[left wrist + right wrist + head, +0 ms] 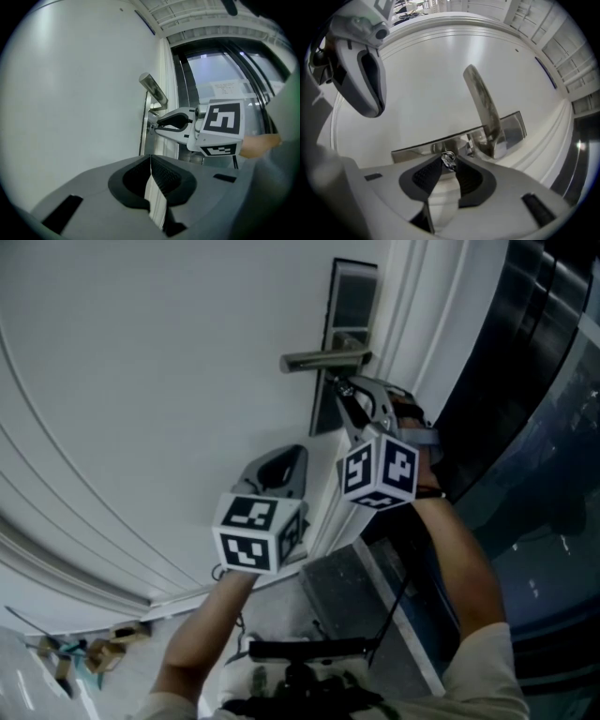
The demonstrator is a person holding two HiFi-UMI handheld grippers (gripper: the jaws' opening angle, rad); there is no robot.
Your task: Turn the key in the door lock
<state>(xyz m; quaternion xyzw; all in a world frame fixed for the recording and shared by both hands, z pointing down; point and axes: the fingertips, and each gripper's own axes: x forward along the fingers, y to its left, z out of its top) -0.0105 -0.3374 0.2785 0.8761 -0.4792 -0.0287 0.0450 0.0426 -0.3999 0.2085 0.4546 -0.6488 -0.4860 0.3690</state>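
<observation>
A white door [141, 381] carries a metal lock plate [349, 306] with a lever handle [323, 359]. In the right gripper view, a small key [449, 159] sticks out of the plate [513, 129] below the handle [483, 105]. My right gripper [449, 162] is shut on the key's head, pads on either side. The head view shows my right gripper [336, 385] just under the handle. My left gripper [286, 457] hovers before the bare door panel, lower left of the lock, shut with nothing in it. In the left gripper view its pads [161, 176] meet.
The door's moulded frame [412, 324] runs right of the lock, with dark glass panels [544, 381] beyond it. Scraps of debris [84, 648] lie on the floor at lower left. A black rig [309, 648] hangs at the person's chest.
</observation>
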